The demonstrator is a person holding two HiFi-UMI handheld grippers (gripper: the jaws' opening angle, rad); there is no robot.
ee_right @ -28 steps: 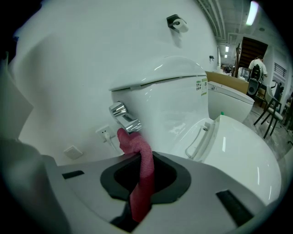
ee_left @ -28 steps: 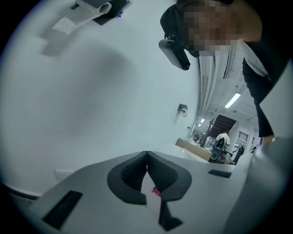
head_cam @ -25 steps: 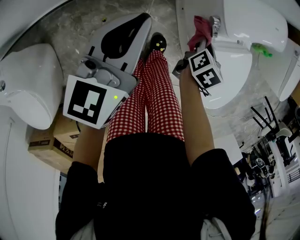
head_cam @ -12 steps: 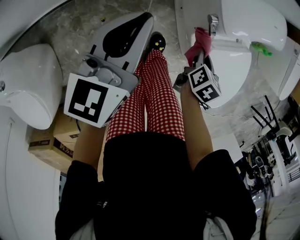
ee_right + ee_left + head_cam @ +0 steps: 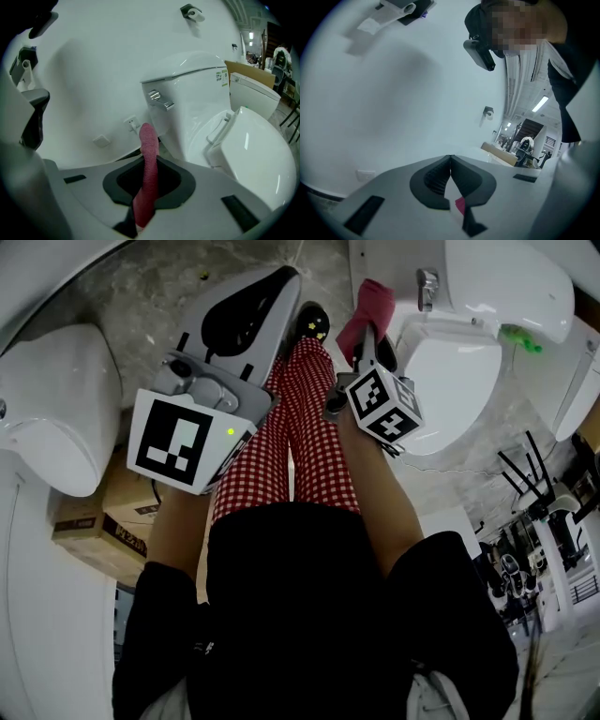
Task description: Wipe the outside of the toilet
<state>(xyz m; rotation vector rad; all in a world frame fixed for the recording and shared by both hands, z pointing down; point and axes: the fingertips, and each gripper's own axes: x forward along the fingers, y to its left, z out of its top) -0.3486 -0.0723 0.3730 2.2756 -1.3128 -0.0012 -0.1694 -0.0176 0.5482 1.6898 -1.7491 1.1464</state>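
The right gripper (image 5: pixel 368 345) is clenched on a pink cloth (image 5: pixel 367 304), which stands up from between its jaws; the cloth is near the white toilet (image 5: pixel 487 296), just beside the tank side that carries the flush lever (image 5: pixel 159 99). The left gripper (image 5: pixel 281 292) has its jaws pressed together and grasps nothing; it is over the person's legs (image 5: pixel 309 427), well apart from the toilet.

Head view looks steeply down; right gripper view faces the toilet (image 5: pixel 197 93) nearby (head view shares it); left gripper view tilts up at a wall (image 5: pixel 393 93).
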